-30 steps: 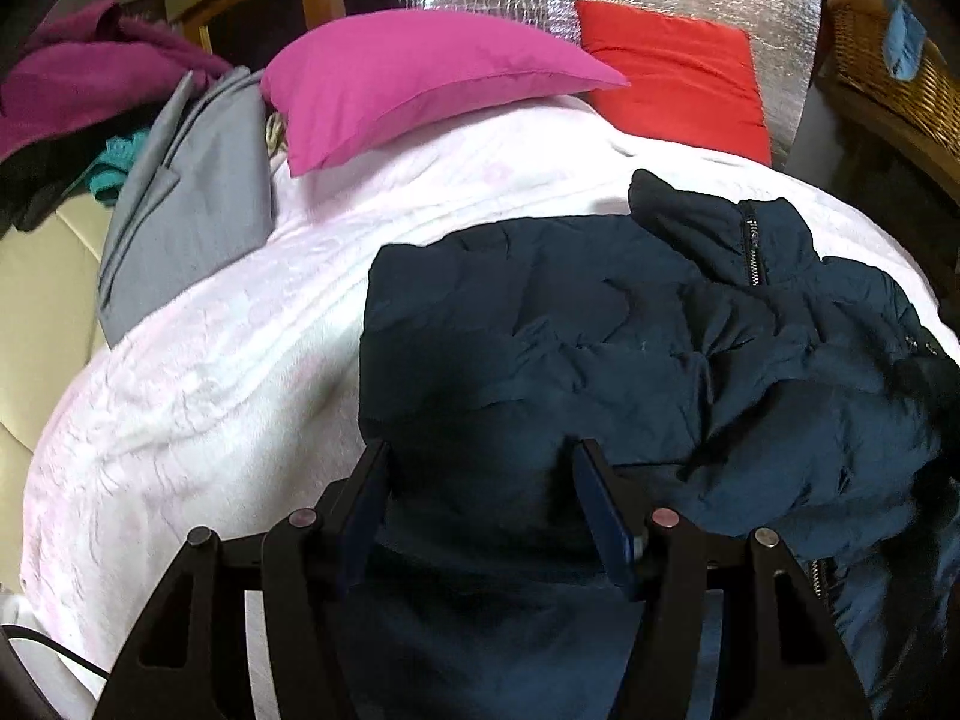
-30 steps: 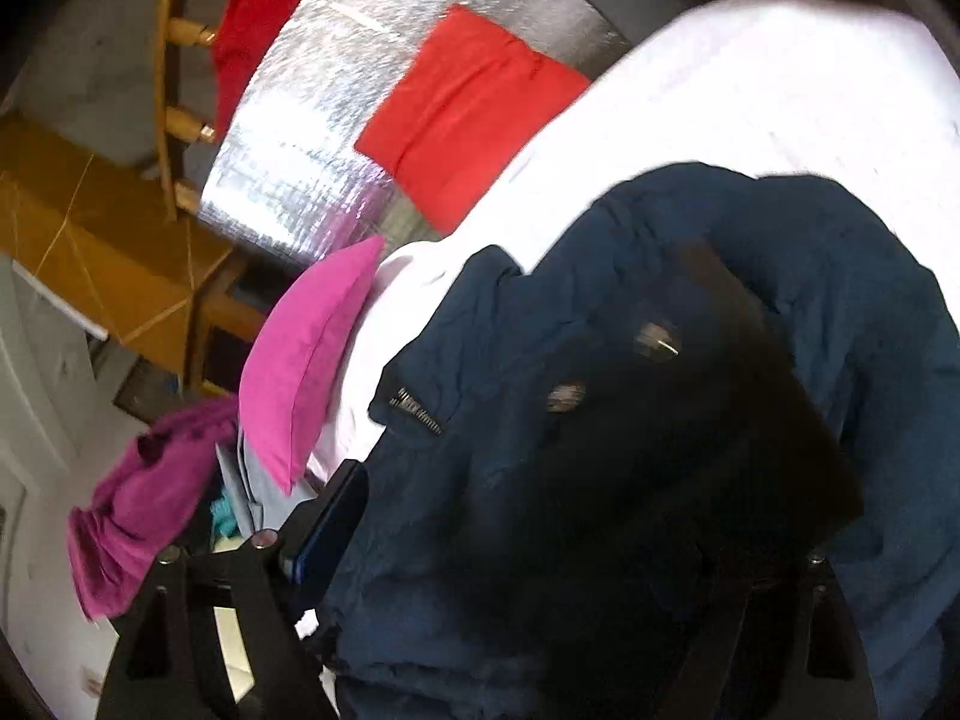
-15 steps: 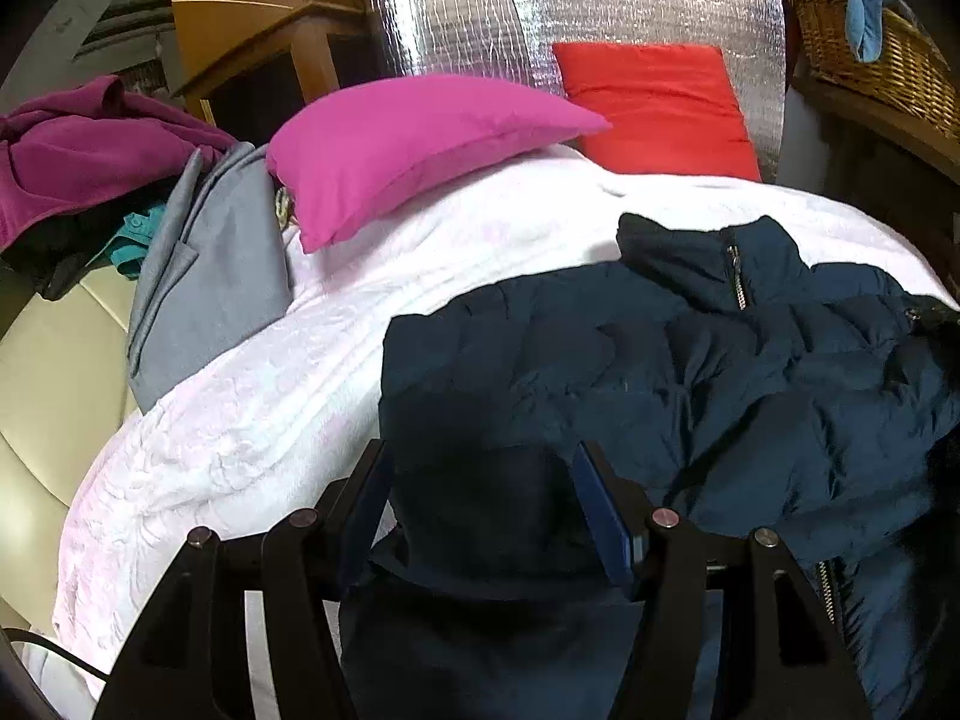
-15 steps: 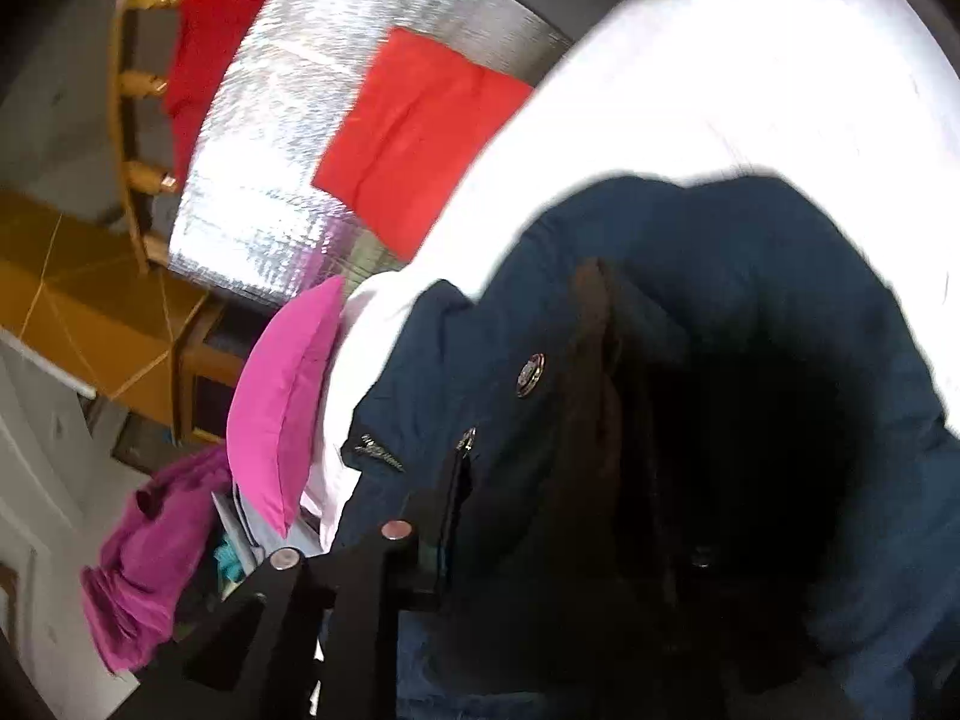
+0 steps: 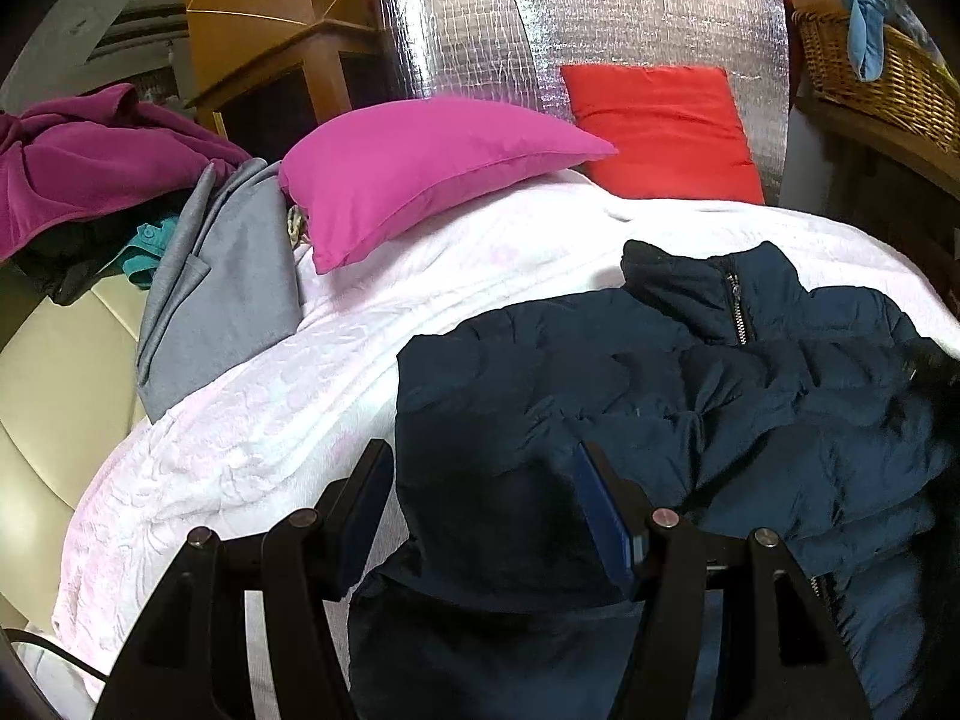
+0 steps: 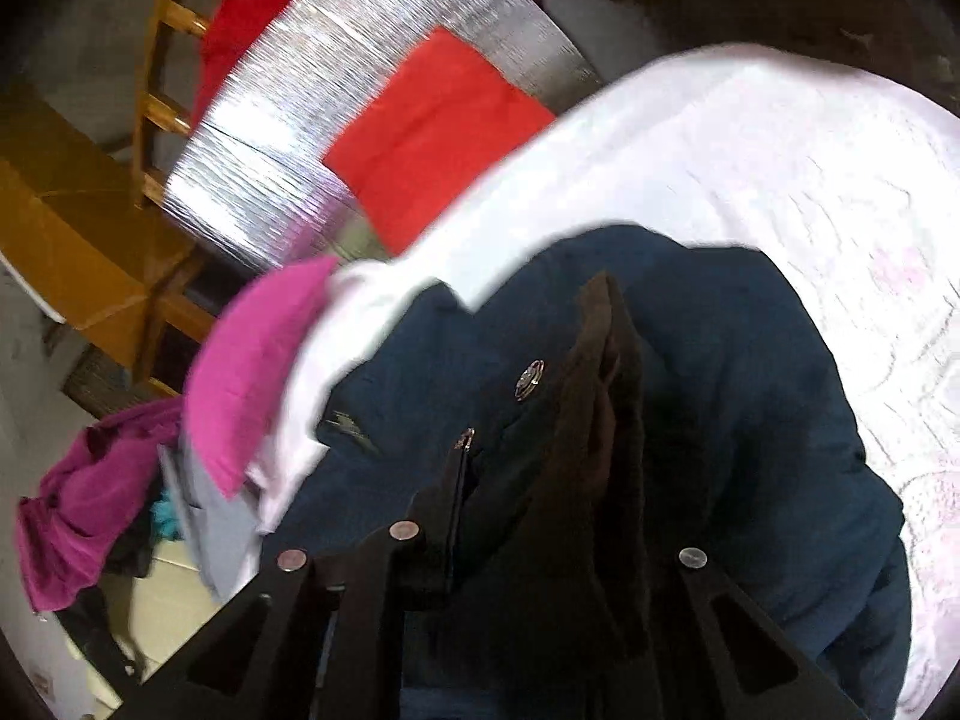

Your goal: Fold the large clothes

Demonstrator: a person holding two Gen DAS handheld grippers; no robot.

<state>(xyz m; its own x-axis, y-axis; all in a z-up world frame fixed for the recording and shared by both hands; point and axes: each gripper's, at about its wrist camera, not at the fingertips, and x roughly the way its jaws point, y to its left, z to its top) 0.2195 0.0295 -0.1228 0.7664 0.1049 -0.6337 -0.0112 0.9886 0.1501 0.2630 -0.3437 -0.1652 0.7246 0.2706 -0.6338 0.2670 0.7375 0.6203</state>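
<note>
Over that last second the right gripper (image 6: 540, 480) swung in and clamped the jacket (image 5: 660, 396) front, lifting it; left gripper (image 5: 486, 510) stayed spread over the hem, so a fold looked underway.

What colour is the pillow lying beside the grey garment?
Magenta pink. The pillow shows best in the left wrist view.

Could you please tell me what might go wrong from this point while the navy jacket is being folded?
1. The puffy navy jacket bulges between the left gripper's wide-apart fingers, so a fold may spring back.
2. The right gripper seems to pinch only the dark trim edge; it may slip.
3. The open zipper could snag.
</note>
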